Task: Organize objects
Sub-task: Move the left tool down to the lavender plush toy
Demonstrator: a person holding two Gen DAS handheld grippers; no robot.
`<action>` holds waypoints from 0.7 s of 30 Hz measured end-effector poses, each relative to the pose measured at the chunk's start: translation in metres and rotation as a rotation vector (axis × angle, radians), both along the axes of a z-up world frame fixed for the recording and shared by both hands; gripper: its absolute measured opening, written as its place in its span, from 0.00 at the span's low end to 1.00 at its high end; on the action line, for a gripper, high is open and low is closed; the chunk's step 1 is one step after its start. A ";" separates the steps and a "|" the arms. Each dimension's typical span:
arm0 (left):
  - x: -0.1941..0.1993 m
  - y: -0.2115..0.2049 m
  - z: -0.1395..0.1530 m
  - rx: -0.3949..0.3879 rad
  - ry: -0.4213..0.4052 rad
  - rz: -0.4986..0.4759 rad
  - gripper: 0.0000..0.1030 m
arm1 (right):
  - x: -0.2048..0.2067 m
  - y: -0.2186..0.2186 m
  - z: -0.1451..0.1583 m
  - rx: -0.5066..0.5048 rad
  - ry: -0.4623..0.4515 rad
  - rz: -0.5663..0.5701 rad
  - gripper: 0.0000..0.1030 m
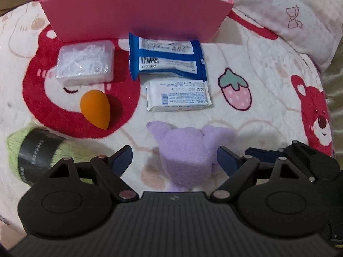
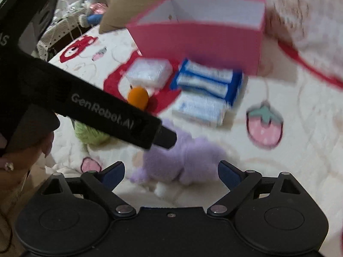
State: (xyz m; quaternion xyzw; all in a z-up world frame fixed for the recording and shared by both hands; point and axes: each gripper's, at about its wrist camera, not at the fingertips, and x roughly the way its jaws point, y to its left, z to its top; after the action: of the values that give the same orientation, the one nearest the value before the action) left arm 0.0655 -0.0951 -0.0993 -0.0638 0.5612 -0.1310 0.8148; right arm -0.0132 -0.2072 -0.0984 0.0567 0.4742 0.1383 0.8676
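Our left tongs (image 1: 174,160) stand wide around the purple plush (image 1: 188,150) on the blanket (image 1: 268,111), pads not pressing it. Our right tongs (image 2: 171,171) gape wide too, empty, the plush lying just ahead, short of the pink box (image 2: 199,42).

Both wrist views look steeply down along their fingers, close over the blanket (image 1: 268,49). Each faces the far pink box (image 1: 137,15); both share the near purple plush (image 2: 193,160) and the packets.
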 end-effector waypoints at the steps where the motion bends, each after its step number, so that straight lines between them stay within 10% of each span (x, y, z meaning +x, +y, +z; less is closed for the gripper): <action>1: 0.000 0.001 -0.003 -0.009 0.007 0.005 0.83 | -0.001 -0.002 -0.004 0.003 0.012 -0.009 0.93; 11: -0.006 0.017 -0.035 -0.221 0.145 0.077 0.54 | -0.003 -0.008 -0.010 0.036 -0.022 -0.035 0.92; 21: -0.013 0.014 -0.037 -0.201 0.103 0.096 0.41 | 0.008 -0.004 -0.024 -0.018 0.000 -0.048 0.75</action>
State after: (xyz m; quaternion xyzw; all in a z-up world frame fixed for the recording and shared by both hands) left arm 0.0525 -0.0811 -0.1366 -0.1787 0.5828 -0.1441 0.7795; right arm -0.0054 -0.2111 -0.1220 0.0603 0.4739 0.1134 0.8711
